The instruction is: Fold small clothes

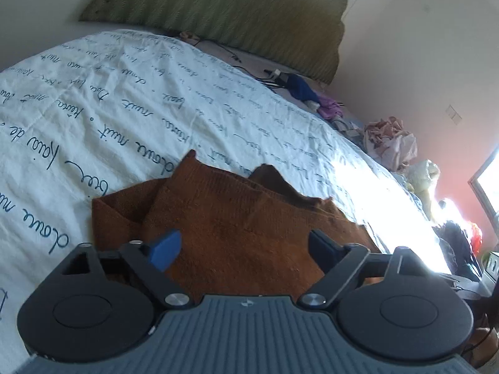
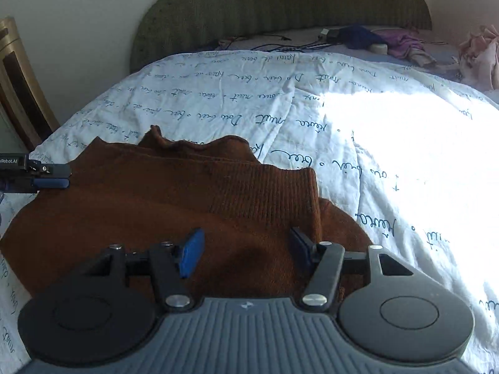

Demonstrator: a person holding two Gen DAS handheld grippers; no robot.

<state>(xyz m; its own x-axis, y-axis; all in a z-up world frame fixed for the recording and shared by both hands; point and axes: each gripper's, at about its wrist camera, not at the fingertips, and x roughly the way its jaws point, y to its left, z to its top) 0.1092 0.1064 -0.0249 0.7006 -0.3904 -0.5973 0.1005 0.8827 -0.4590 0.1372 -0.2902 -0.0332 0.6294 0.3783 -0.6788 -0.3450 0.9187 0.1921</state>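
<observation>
A rust-brown knitted garment (image 1: 227, 227) lies partly folded on the white bedspread (image 1: 124, 103) with blue script. It also shows in the right wrist view (image 2: 174, 193), with a ribbed band folded over at its right side. My left gripper (image 1: 243, 246) is open and empty, its blue-padded fingers spread just over the garment. My right gripper (image 2: 246, 249) is open and empty, low over the garment's near edge. The left gripper also shows in the right wrist view (image 2: 53, 176), at the garment's left edge.
A green padded headboard (image 2: 280, 6) stands at the far end. Cables, a charger and a dark blue cloth (image 2: 358, 37) lie by it. Purple and pink clothes (image 2: 480, 53) are piled at the far right. A wooden frame (image 2: 15, 78) stands left of the bed.
</observation>
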